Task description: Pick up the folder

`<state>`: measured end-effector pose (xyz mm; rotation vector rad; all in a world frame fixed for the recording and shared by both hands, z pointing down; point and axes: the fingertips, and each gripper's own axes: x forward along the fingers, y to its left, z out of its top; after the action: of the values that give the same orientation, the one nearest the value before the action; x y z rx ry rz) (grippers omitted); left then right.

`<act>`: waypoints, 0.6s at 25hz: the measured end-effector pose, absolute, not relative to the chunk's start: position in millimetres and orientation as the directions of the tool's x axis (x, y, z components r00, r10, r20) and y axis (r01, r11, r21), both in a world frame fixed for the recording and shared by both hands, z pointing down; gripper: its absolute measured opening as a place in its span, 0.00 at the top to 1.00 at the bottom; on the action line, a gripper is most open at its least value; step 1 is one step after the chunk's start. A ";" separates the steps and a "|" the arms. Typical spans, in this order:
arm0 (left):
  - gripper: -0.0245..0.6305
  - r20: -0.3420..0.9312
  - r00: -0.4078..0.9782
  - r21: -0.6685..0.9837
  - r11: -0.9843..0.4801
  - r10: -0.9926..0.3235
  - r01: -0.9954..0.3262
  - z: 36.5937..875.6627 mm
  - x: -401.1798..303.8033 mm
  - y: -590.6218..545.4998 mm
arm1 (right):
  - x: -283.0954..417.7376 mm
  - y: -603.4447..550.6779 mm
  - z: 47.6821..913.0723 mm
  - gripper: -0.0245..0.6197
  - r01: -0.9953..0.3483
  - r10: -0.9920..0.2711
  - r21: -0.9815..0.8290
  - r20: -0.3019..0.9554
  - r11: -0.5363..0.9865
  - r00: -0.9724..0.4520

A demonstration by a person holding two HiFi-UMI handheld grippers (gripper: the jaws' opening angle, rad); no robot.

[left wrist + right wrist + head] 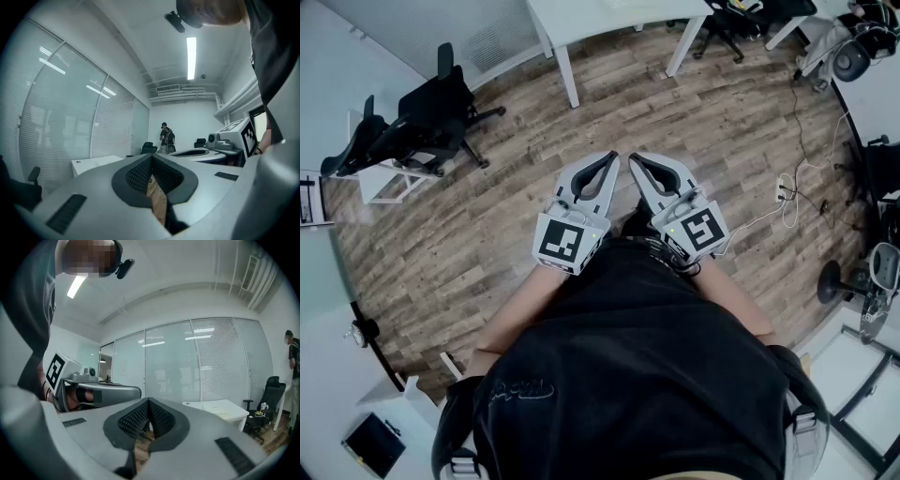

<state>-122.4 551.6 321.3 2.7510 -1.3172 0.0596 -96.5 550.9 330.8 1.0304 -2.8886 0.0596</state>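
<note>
No folder shows clearly in any view. A dark flat thing (373,442) lies on a white surface at the lower left of the head view; I cannot tell what it is. My left gripper (610,159) and right gripper (635,159) are held side by side in front of the person's body, level, high over the wooden floor. Their tips nearly meet. Both are shut with nothing between the jaws. In the left gripper view the shut left gripper (151,157) points into the room. The right gripper (149,402) looks the same in its own view.
A white table (609,21) stands at the far side. Black office chairs (422,122) are at the left, and cables (787,192) lie on the floor at the right. A person (166,138) stands far off by the wall. Another white table (220,408) stands by the glass partition.
</note>
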 end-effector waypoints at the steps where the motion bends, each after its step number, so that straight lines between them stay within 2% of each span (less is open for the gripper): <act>1: 0.94 0.070 0.626 0.059 -0.624 -0.776 -0.779 319.9 -121.5 551.4 | -96.7 550.6 330.6 0.93 -0.632 -0.630 -0.011 0.083 0.775 -0.773; 15: 0.94 0.084 0.622 0.076 -0.617 -0.779 -0.783 323.8 -114.5 540.2 | -85.9 539.5 329.3 0.93 -0.636 -0.634 -0.004 0.073 0.772 -0.770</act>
<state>-114.5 540.2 323.8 2.7334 -1.3203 0.0642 -85.9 539.5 329.3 1.0386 -2.8929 0.0444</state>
